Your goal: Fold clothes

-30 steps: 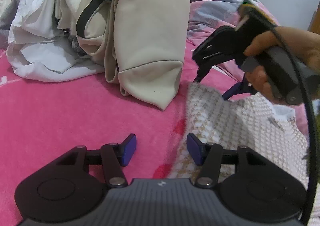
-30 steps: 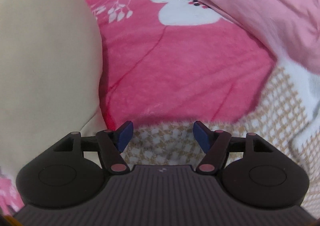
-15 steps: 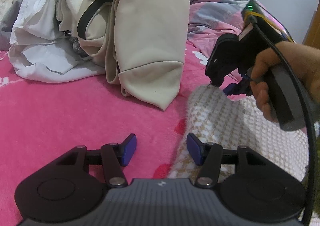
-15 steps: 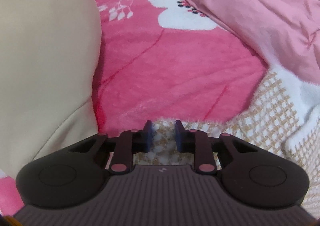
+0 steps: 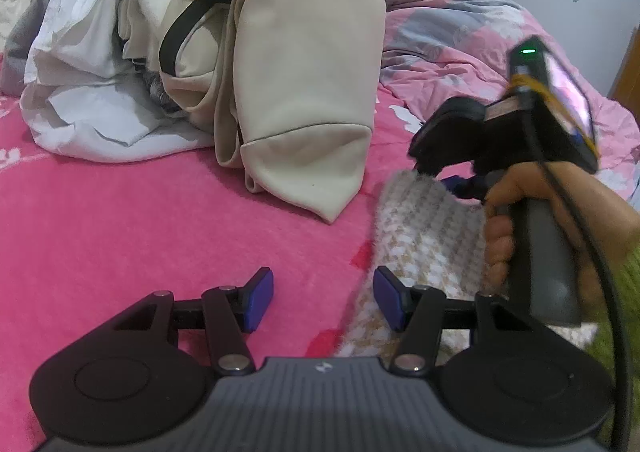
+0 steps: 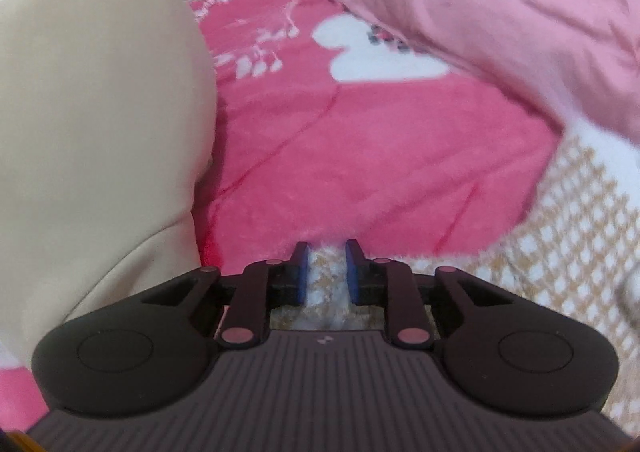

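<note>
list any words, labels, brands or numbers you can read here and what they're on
No readable text in either view.
Left gripper: a small white logo mark on its body, a symbol and not letters.
Right gripper: the same small mark, blurred.
Pink blanket: white printed shapes only, no lettering.

Fuzzy knitted houndstooth garment; plush pink bed blanket; smooth matt beige cloth; matt black plastic left gripper.

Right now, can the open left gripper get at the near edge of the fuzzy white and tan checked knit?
Probably yes. The left gripper is open, and the fuzzy white and tan checked knit lies just past its right fingertip, nothing between. The right gripper pinches only its far edge.
</note>
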Tool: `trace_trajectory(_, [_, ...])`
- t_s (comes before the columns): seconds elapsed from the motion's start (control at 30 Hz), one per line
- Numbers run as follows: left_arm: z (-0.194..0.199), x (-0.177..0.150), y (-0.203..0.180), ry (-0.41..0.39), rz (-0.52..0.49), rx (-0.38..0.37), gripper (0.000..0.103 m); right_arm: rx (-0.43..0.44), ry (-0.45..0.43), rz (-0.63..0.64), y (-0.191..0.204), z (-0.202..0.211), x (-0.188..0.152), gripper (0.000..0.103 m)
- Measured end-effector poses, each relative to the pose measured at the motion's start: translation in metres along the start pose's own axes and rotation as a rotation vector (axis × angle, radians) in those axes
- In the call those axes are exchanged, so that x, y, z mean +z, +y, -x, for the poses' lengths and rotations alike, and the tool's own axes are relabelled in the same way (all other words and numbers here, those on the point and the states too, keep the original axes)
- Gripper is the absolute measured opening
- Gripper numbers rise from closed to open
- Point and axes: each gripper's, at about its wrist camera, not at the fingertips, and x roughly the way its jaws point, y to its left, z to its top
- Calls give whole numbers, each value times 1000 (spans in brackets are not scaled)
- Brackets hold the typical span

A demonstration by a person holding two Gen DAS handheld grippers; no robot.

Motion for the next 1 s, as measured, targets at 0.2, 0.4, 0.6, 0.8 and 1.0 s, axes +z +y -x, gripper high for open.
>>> trace_trajectory(0.2, [0, 5, 8, 19, 26, -42, 59, 42, -193, -102, -66, 123, -27, 32])
trace_trajectory(0.4, [1, 17, 14, 76, 109, -93, 58, -11, -399, -144, -156, 286, -81, 38])
trace_trajectory(0.6, [-2, 11, -10, 90, -159, -119, 61, -210, -341, -55, -208, 301, -173, 37])
trace_trajectory(0.8, [16, -6, -35, -45, -393, -24, 62, -274, -329, -81, -233, 246, -235, 37])
trace_trajectory(1.0, [45, -11, -52, -68, -468, -148, 64, -289, -439, 89, -190, 270, -245, 36])
